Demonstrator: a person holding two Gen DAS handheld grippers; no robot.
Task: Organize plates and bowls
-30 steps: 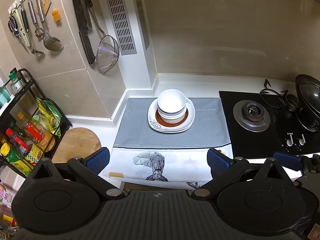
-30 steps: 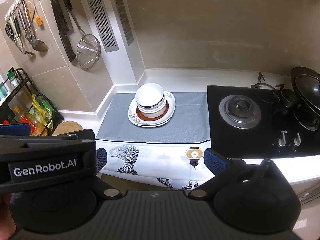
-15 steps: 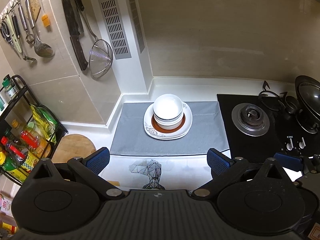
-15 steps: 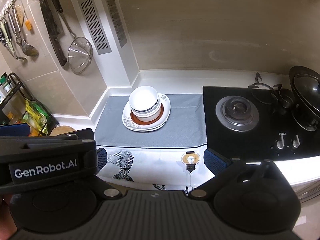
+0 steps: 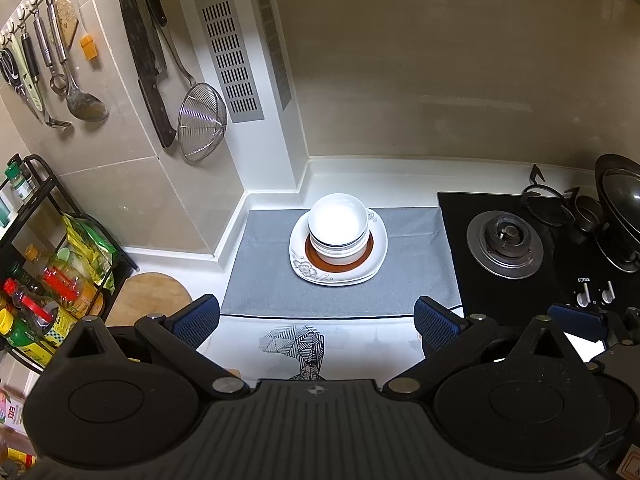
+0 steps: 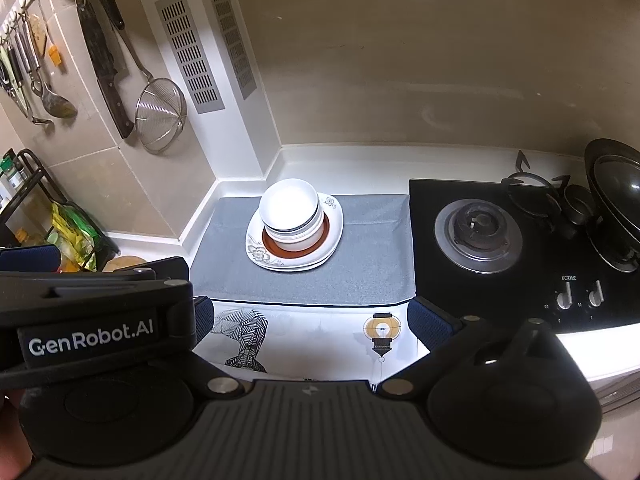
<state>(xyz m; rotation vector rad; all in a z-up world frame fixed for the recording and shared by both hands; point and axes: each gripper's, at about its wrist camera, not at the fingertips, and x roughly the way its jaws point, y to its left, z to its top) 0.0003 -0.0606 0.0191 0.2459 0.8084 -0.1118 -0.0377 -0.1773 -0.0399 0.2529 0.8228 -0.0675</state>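
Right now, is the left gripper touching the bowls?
Apart. The left wrist view shows the left gripper open, with bare grey mat between it and the bowls.

Stacked bowls (image 5: 338, 224): glossy white glazed ceramic. Plates (image 5: 376, 256): same glossy glaze, one with a brown band. Mat (image 5: 412, 280) beneath: matt grey woven cloth. Surface (image 5: 380, 174): smooth white, slight sheen. Hob (image 5: 560, 264): glossy black glass; burner ring (image 5: 505, 240) in dull brushed metal. Strainer (image 5: 202, 122): shiny wire mesh. Left hand-held gripper (image 5: 317, 320): matt black plastic, textured blue pads (image 5: 434, 322). Cutting board (image 5: 146, 298): matt wood.
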